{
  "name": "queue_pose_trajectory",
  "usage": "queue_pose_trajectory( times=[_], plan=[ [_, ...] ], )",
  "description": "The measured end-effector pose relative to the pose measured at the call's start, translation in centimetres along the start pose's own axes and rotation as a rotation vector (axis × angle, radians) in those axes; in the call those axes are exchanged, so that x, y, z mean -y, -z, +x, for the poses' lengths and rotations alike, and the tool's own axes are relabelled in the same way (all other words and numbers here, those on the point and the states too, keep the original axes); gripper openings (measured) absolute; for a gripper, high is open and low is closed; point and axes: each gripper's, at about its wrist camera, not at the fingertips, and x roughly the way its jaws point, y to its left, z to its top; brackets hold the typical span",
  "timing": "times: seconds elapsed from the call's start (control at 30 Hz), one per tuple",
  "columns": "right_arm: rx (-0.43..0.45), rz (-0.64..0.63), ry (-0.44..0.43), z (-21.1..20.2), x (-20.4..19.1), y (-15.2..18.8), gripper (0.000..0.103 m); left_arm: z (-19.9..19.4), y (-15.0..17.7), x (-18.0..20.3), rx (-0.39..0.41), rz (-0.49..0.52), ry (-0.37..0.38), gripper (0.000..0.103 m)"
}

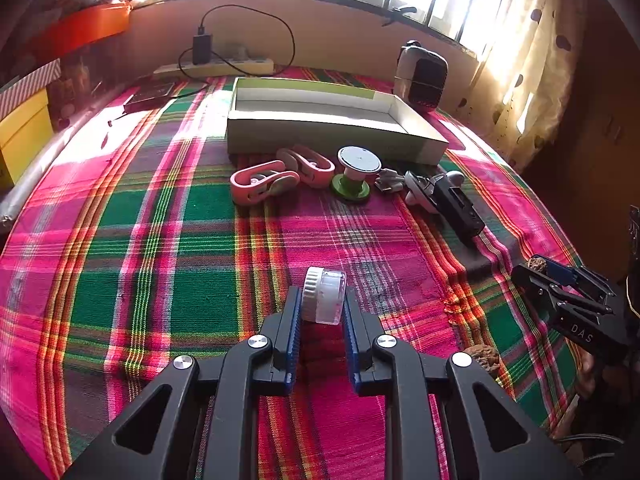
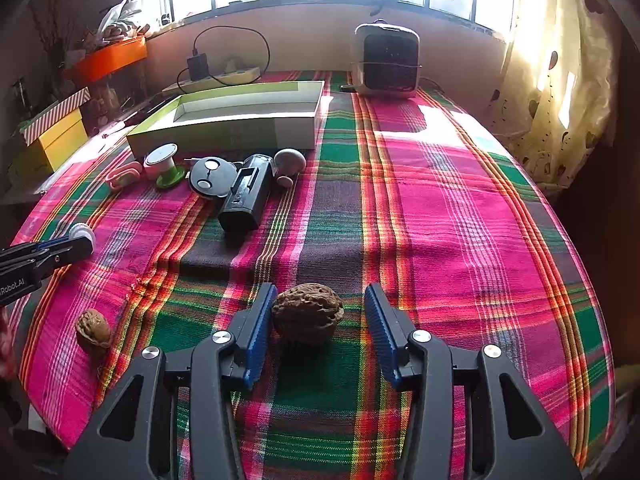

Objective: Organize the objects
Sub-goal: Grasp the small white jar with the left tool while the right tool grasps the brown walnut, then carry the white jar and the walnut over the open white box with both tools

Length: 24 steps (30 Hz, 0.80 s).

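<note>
Left wrist view is showing the left hand-held gripper (image 1: 323, 300) pinching a small jar (image 1: 324, 295) in front of the box (image 1: 316, 136). The right hand-held gripper (image 2: 320, 312), partly spread, is enclosing a walnut (image 2: 307, 313); it should be closing evenly before lifting.

small clear jar (image 1: 325, 295) with ribbed white cap, on its side on plaid cloth, wrinkled brown walnut (image 2: 307, 313) resting on cloth, second walnut (image 2: 93, 328) well left
</note>
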Motion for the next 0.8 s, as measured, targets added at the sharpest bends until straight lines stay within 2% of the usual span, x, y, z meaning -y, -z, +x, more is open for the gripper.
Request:
queue_pose_trajectory(
  times=[0.1, 0.2, 0.53, 0.8],
  plan=[
    [0.000, 0.000, -0.001, 0.0, 0.0, -0.1, 0.043, 0.0, 0.0, 0.1, 0.000, 0.000, 0.000, 0.017],
    [0.004, -0.001, -0.006, -0.1, -0.1, 0.0, 0.034, 0.0, 0.0, 0.1, -0.001, 0.000, 0.000, 0.017],
    [0.000, -0.004, -0.017, 0.0, -0.2, -0.7, 0.034, 0.1, -0.1, 0.0, -0.003, -0.001, 0.004, 0.017],
    [0.017, -0.007, -0.040, 0.1, -0.3, -2.4, 0.034, -0.2, -2.1, -0.3, 0.020, 0.000, 0.009, 0.017]
  ],
)
